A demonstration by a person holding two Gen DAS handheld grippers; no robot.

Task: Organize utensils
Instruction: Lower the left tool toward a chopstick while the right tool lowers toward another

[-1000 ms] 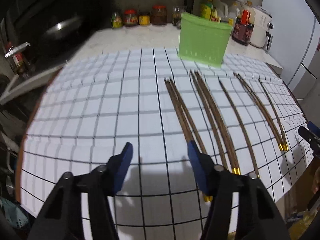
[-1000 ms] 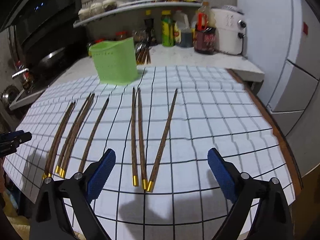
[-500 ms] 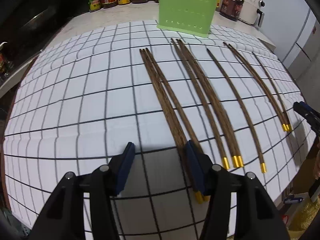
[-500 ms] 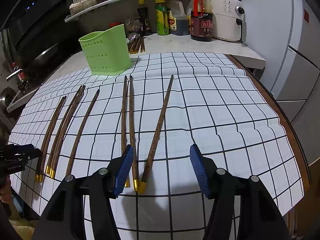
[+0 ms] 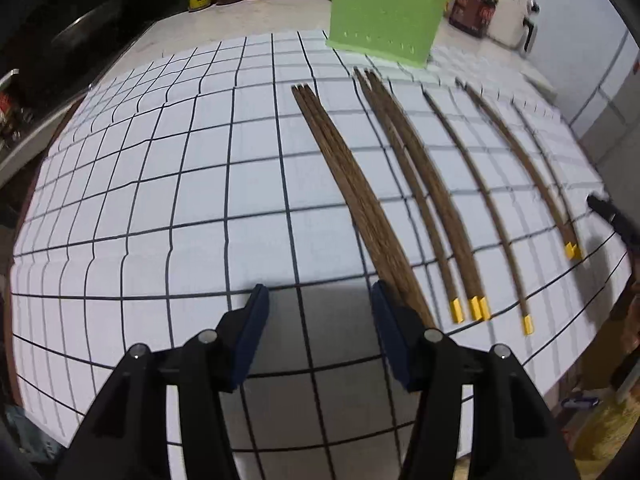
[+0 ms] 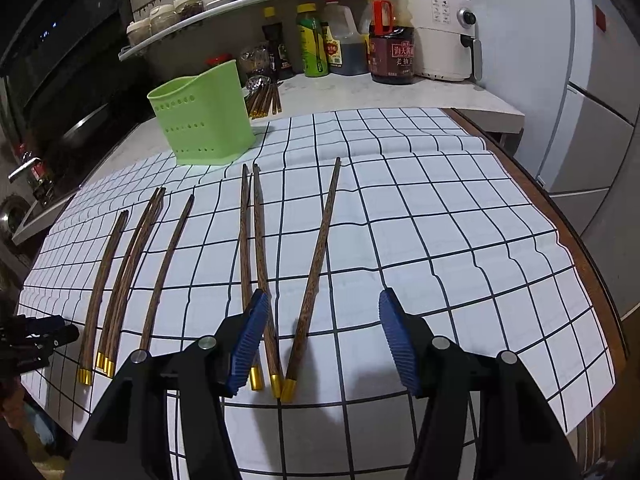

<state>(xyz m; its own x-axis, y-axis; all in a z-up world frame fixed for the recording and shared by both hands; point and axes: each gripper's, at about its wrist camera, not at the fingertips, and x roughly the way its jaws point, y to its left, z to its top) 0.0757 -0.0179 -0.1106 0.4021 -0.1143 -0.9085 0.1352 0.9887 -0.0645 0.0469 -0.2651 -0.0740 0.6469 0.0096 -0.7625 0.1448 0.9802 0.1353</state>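
Several brown wooden chopsticks with gold ends lie in a row on a white checked cloth (image 5: 160,184). A green perforated utensil holder (image 6: 202,122) stands upright at the cloth's far edge; it also shows in the left wrist view (image 5: 384,20). My left gripper (image 5: 316,312) is open and empty, low over the cloth, its right finger beside the leftmost chopstick pair (image 5: 352,200). My right gripper (image 6: 322,320) is open and empty; the rightmost chopstick (image 6: 316,276) lies between its fingers, and a pair (image 6: 256,260) lies by its left finger.
Bottles, jars and a white appliance (image 6: 440,32) stand on the counter behind the cloth, under a curved shelf (image 6: 248,0). More chopsticks (image 6: 264,100) lie behind the holder. A stove area (image 5: 80,32) is at the left. The table's wooden edge (image 6: 580,248) runs along the right.
Both grippers have moved forward and lower over the near ends of the chopsticks. The right gripper's fingers have narrowed from wide open a second ago. No chopstick has moved.
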